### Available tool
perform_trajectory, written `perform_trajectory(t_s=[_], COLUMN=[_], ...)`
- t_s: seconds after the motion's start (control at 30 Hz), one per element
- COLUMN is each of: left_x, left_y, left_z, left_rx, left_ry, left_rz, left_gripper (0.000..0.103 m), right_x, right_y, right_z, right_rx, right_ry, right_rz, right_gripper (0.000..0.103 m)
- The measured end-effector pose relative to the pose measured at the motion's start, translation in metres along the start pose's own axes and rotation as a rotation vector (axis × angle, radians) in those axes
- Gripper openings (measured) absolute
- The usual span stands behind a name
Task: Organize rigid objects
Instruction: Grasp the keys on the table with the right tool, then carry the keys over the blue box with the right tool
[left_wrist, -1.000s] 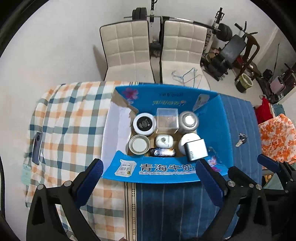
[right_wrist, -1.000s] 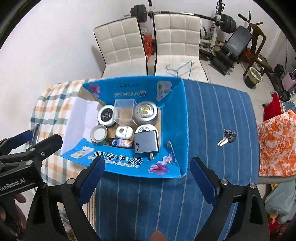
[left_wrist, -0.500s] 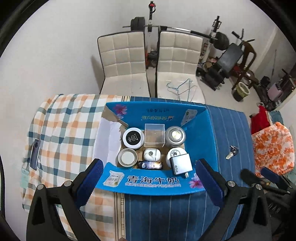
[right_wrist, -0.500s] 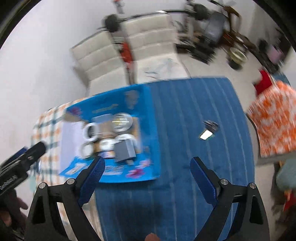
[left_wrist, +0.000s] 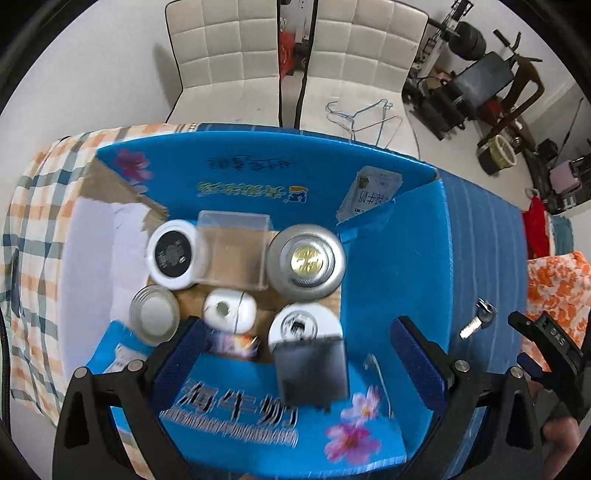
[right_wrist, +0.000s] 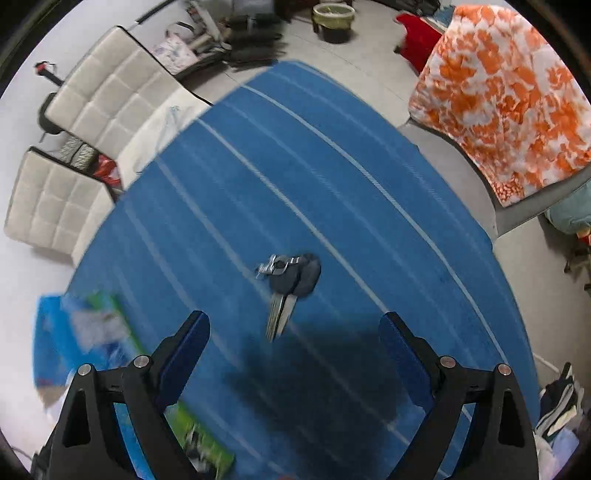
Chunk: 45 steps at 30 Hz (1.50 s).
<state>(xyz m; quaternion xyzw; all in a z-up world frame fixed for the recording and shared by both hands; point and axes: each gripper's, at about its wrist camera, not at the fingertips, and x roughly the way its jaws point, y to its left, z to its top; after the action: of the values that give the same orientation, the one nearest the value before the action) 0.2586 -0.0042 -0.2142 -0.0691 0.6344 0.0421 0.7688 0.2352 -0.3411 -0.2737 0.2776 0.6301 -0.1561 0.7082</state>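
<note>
Jaws apart on both grippers, nothing held. Left gripper (left_wrist: 295, 354) hangs over the blue box (left_wrist: 391, 266) of jars; right gripper (right_wrist: 293, 347) over keys (right_wrist: 290, 282) on blue cloth (right_wrist: 332, 177).

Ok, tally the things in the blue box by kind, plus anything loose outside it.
Round jars and tins: 4
Clear plastic box: 1
White earbud-style case: 1
Dark charger block: 1
Small blurred item: 1
Key bunch, loose: 1
Total: 9
</note>
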Motion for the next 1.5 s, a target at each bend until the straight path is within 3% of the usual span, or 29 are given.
perform_trajectory(t_s=[0.17, 0.23, 0.27, 0.37, 0.43, 0.53, 0.73, 0.8, 0.97, 1.17, 1.5], left_x=[0.029, 0.037, 0.040, 0.047, 0.049, 0.050, 0.041, 0.034, 0.012, -0.019, -0.079], left_y=[-0.007, -0.007, -0.007, -0.009, -0.009, -0.008, -0.009, -0.008, -0.006, -0.003, 0.004], left_z=[0.015, 0.019, 0.020, 0.022, 0.022, 0.022, 0.019, 0.017, 0.005, -0.014, -0.043], left_rx=[0.006, 0.009, 0.012, 0.026, 0.030, 0.030, 0.053, 0.064, 0.094, 0.112, 0.126], left_ry=[0.045, 0.056, 0.061, 0.071, 0.077, 0.081, 0.071, 0.064, 0.029, 0.002, -0.067], left_rz=[0.028, 0.035, 0.038, 0.050, 0.052, 0.052, 0.046, 0.044, 0.038, -0.005, -0.083], left_gripper=[0.102, 0.102, 0.102, 0.102, 0.102, 0.102, 0.102, 0.102, 0.102, 0.102, 0.102], right_x=[0.049, 0.062, 0.066, 0.067, 0.067, 0.067, 0.056, 0.043, 0.005, -0.044, -0.161], right_y=[0.008, 0.013, 0.014, 0.026, 0.032, 0.046, 0.055, 0.057, 0.070, 0.063, 0.069], right_z=[0.018, 0.021, 0.023, 0.021, 0.021, 0.019, 0.010, 0.002, -0.025, -0.055, -0.114], right_rx=[0.015, 0.005, -0.004, -0.058, -0.073, -0.122, -0.203, -0.230, -0.328, -0.315, -0.446], right_ry=[0.074, 0.090, 0.096, 0.048, 0.039, 0.037, 0.018, 0.009, -0.050, -0.089, -0.205], right_rz=[-0.046, -0.070, -0.087, -0.155, -0.159, -0.180, -0.197, -0.187, -0.147, -0.042, 0.100], right_gripper=[0.083, 0.068, 0.068, 0.060, 0.045, 0.030, 0.025, 0.007, 0.006, 0.006, 0.006])
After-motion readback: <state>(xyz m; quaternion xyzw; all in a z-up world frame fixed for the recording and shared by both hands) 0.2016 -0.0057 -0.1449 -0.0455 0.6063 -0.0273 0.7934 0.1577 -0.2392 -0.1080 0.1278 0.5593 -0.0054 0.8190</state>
